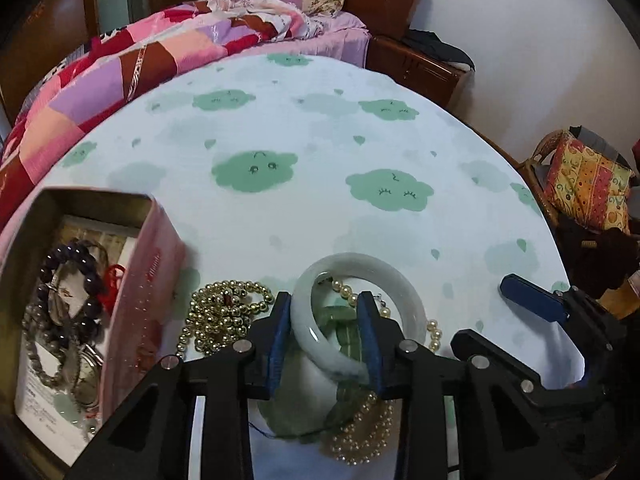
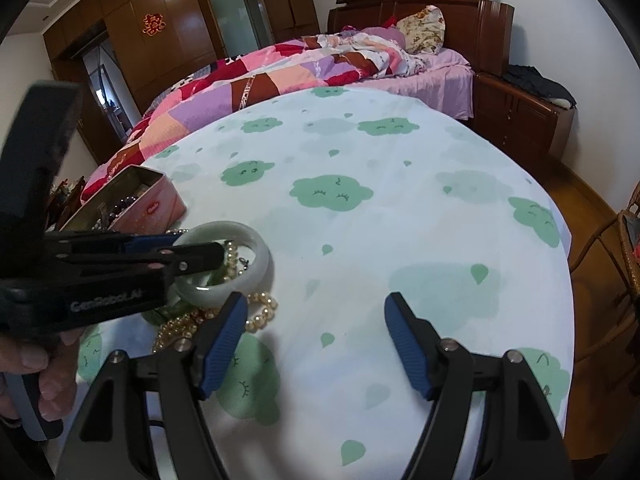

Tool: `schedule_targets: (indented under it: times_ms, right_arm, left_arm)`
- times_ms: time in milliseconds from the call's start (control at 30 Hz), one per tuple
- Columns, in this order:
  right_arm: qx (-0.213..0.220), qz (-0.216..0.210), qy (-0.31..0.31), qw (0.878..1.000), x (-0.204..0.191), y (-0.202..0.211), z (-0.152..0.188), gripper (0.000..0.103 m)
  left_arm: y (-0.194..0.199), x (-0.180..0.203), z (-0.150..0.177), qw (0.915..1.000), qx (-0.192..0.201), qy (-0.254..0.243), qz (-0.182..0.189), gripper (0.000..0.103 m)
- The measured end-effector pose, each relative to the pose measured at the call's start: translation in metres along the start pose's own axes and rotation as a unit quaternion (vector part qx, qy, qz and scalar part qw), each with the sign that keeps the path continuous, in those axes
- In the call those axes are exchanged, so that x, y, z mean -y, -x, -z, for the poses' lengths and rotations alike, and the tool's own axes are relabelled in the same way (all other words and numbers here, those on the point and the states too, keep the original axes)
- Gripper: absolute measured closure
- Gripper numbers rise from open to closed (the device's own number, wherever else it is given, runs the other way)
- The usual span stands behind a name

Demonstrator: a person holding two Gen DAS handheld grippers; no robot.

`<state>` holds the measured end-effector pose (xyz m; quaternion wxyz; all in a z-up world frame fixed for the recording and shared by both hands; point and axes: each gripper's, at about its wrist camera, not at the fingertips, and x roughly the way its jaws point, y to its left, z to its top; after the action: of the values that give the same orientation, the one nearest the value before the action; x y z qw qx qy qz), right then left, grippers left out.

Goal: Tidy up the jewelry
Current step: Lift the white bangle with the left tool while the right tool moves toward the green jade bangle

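Left wrist view: the left gripper (image 1: 324,320) has its blue pads clamped on either side of a pale jade bangle (image 1: 356,308), pinching the near-left part of the ring. The bangle sits tilted, its far edge higher than the near one. Under and around it is a small heap: a pearl strand (image 1: 364,420) curling below the fingers, with more pearls poking up through the bangle's hole, plus some green translucent pieces (image 1: 344,336) that are hard to make out. Just left of the gripper lies a bunched gold bead chain (image 1: 220,312) on the cloud-print cloth (image 1: 320,140). Further left is a pink tin (image 1: 148,272), lid off, holding a dark bead bracelet (image 1: 76,276), a grey bead strand (image 1: 44,356), something red and what looks like a watch. The right gripper (image 1: 536,300) pokes in from the right edge, one blue finger showing.

Right wrist view: the right gripper (image 2: 316,344) is spread wide with nothing between its fingers, hovering over the cloth (image 2: 400,240). Its left finger is just beside the pearls (image 2: 260,312). The left gripper (image 2: 196,256) comes in from the left, held by a hand (image 2: 44,380), gripping the bangle (image 2: 256,264) across its rim. The tin (image 2: 160,200) sits behind it, near the cloth's left edge. A bed (image 2: 320,60) with a patchwork quilt and a wooden wardrobe (image 2: 160,20) fill the background.
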<state>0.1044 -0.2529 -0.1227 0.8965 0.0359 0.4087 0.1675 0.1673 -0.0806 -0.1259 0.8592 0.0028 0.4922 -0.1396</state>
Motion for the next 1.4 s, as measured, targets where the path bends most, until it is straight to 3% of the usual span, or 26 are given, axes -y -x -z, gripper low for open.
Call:
schedule_targets:
  times_ms: [100, 233, 600, 867, 1200, 1400]
  right_arm:
    - [-0.003, -0.005, -0.006, 1.000, 0.002, -0.001, 0.000, 0.029]
    - [-0.005, -0.008, -0.013, 1.000, 0.003, -0.002, -0.001, 0.029]
    - [0.002, -0.012, -0.018, 1.000, 0.003, 0.000, 0.000, 0.029]
    - [-0.002, -0.011, -0.008, 1.000, 0.000, -0.001, -0.001, 0.029]
    - [0.010, -0.021, -0.009, 1.000, -0.001, 0.001, -0.001, 0.029]
    - [0.004, -0.036, -0.039, 0.999, 0.006, -0.003, -0.002, 0.029]
  left_arm:
    - [0.002, 0.005, 0.002, 0.9999, 0.007, -0.012, -0.007, 0.082]
    - [0.010, 0.013, 0.007, 0.9990, 0.022, -0.028, -0.027, 0.084]
    - [0.066, -0.004, 0.011, 0.9947, 0.101, 0.016, -0.009, 0.086]
    - [0.072, -0.005, 0.011, 0.9933, 0.107, 0.026, 0.034, 0.086]
    - [0.058, 0.013, 0.022, 0.9956, 0.090, -0.013, 0.024, 0.086]
    - [0.051, 0.036, 0.034, 0.9934, 0.085, -0.072, 0.025, 0.083]
